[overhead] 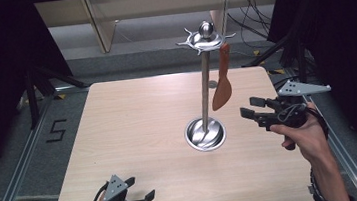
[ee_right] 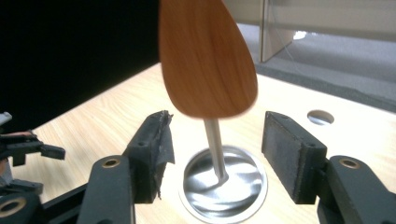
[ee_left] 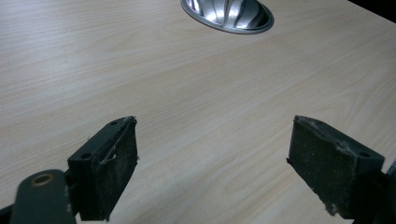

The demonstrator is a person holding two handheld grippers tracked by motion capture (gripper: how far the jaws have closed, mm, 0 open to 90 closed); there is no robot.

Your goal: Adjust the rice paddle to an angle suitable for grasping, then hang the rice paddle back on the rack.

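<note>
A steel utensil stand (overhead: pixel 205 77) rises from a round base (overhead: pixel 205 134) in the middle of the wooden table (overhead: pixel 134 130). A brown wooden spatula (overhead: pixel 221 80) hangs from a hook on its top ring, on the right side. My right gripper (overhead: pixel 248 109) is held open just right of the spatula blade, nothing between its jaws. In the right gripper view the blade (ee_right: pixel 205 56) hangs just above and beyond the open fingers (ee_right: pixel 156 149), with the stand's base (ee_right: pixel 224 184) behind. My left gripper (overhead: pixel 144 199) rests open low at the table's front left, pointing toward the base (ee_left: pixel 227 14).
A small round hole (ee_right: pixel 320 116) is in the table behind the stand. Black curtains stand at both sides, and cables lie on the floor at the back right. The left half of the table is bare wood.
</note>
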